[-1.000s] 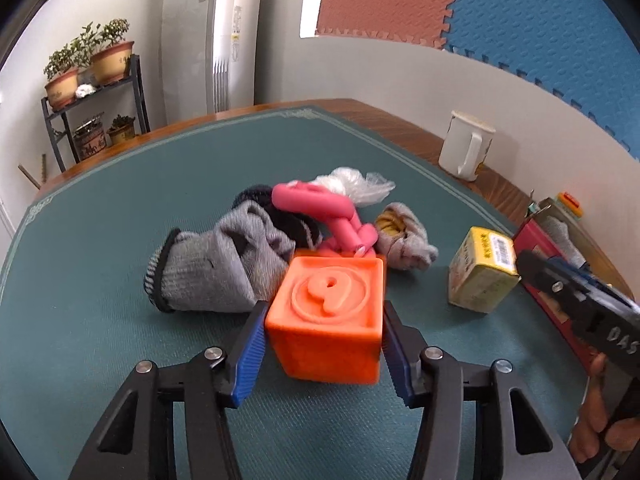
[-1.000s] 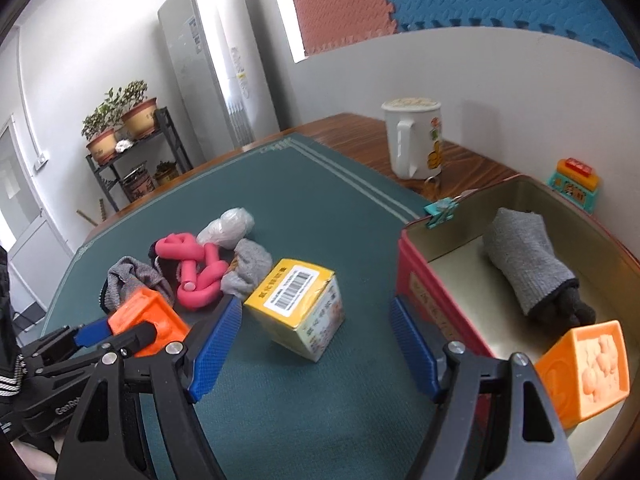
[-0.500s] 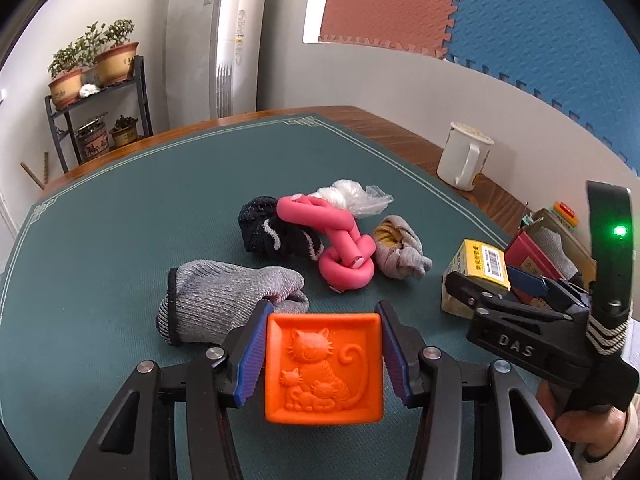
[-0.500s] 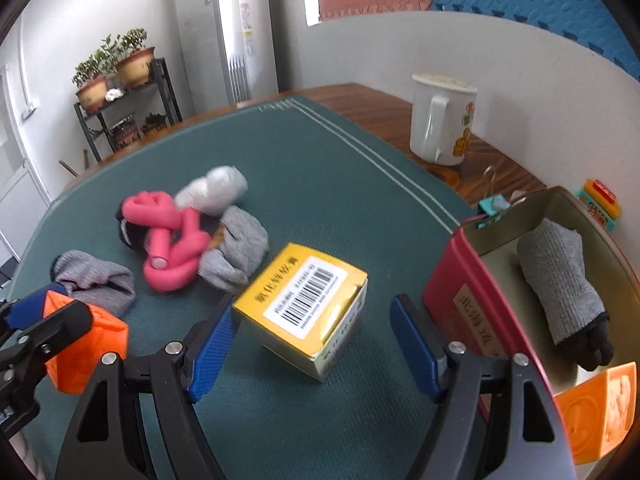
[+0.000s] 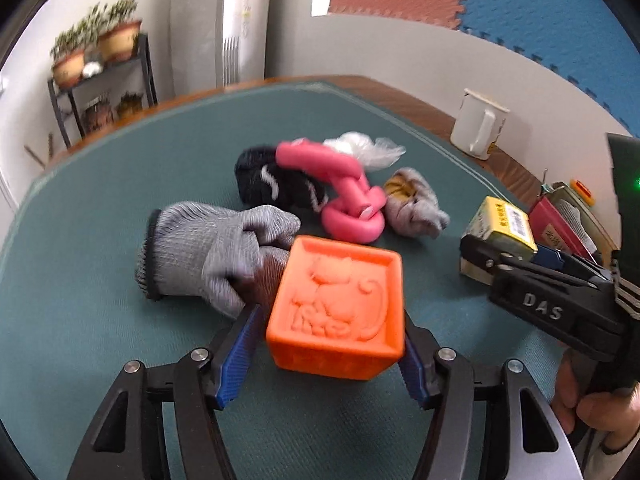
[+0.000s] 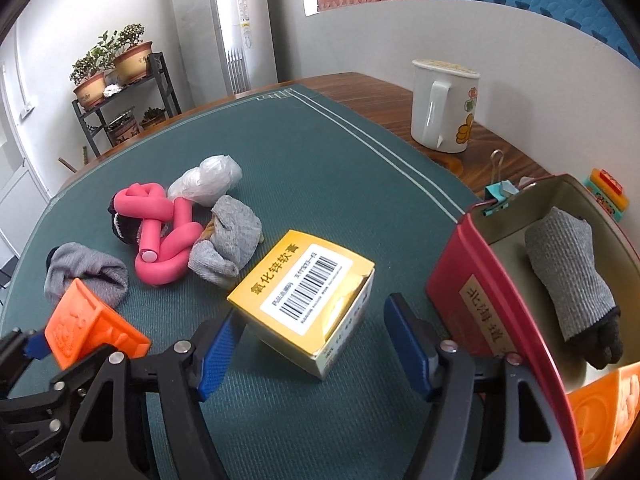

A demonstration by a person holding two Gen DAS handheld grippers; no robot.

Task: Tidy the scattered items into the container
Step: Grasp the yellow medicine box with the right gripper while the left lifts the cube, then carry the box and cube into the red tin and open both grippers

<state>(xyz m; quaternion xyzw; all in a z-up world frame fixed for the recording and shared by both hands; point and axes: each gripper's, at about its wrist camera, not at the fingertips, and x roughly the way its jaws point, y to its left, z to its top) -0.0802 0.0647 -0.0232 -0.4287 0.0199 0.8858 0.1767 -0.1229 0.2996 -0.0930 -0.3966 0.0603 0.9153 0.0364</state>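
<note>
My left gripper (image 5: 328,344) is shut on an orange toy block (image 5: 338,308) with a cat relief, held above the green mat. The same orange block (image 6: 86,326) shows at the lower left of the right wrist view. My right gripper (image 6: 316,346) is open, its blue pads on either side of a yellow box (image 6: 308,294) with a barcode, not touching it. The red tin container (image 6: 476,296) stands at the right, holding a grey glove (image 6: 568,276) and another orange block (image 6: 604,408). A grey glove (image 5: 212,256), pink foam roller (image 5: 344,196), black sock (image 5: 272,182) and grey sock (image 5: 416,208) lie scattered.
A white mug (image 6: 440,108) stands on the wooden table edge beyond the mat. A teal binder clip (image 6: 498,196) is clipped to the tin's rim. A crumpled clear plastic bag (image 6: 208,180) lies behind the roller. A hand (image 5: 600,404) holds the right gripper's handle.
The left gripper has tilted and carried the orange block forward over the grey glove. The right gripper has moved closer to the yellow box, which now sits between its pads.
</note>
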